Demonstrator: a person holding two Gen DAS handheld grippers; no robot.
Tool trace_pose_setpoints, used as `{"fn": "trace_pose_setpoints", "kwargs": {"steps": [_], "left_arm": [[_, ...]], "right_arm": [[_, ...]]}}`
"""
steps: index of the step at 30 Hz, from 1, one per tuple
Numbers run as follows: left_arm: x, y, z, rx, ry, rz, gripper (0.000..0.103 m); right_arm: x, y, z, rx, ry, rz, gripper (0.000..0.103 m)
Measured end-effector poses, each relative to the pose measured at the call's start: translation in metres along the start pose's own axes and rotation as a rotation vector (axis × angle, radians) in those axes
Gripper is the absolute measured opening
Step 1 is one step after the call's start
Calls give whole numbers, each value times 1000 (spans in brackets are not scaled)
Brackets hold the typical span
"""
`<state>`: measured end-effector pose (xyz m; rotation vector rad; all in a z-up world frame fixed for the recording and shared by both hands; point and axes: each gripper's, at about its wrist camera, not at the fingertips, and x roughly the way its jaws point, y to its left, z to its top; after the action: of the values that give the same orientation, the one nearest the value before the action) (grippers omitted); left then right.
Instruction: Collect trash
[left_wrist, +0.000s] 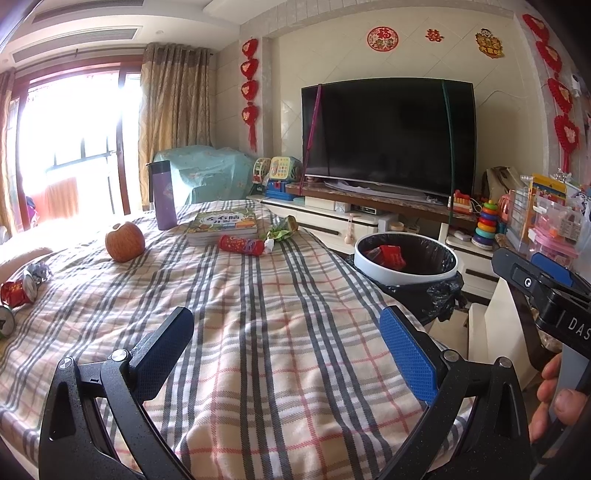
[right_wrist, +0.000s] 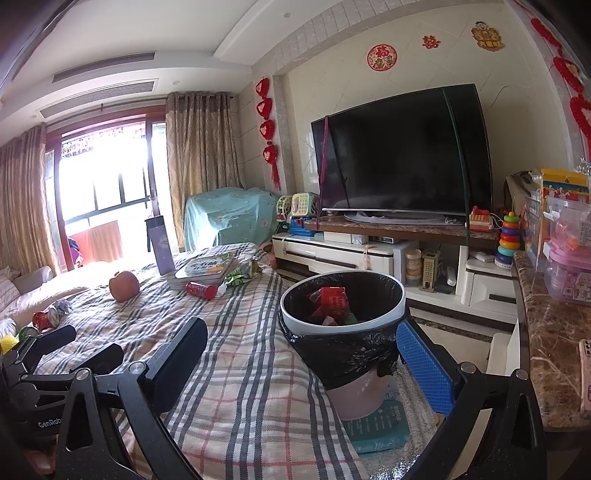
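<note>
Plaid tabletop, left wrist view: left gripper jaws spread, empty; red wrapper, green wrapper and crushed can remain uncollected. Right wrist view: right gripper jaws spread, empty beside bin, which holds red trash.

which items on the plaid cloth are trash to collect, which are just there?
Job:
red snack tube
crumpled green wrapper
crushed red can
foil wad
black-lined white bin

Bystanders:
red apple
purple flask
stacked picture books

Both claws open, empty.
</note>
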<state>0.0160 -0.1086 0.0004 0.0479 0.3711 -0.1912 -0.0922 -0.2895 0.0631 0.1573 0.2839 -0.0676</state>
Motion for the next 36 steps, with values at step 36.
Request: {"fn": "trace_pose_setpoints", "kwargs": {"steps": [36], "left_arm": [[8,3,-3,-10,19,-18,103]], "right_arm": [[5,-1,-5,3,6,9,103]]}}
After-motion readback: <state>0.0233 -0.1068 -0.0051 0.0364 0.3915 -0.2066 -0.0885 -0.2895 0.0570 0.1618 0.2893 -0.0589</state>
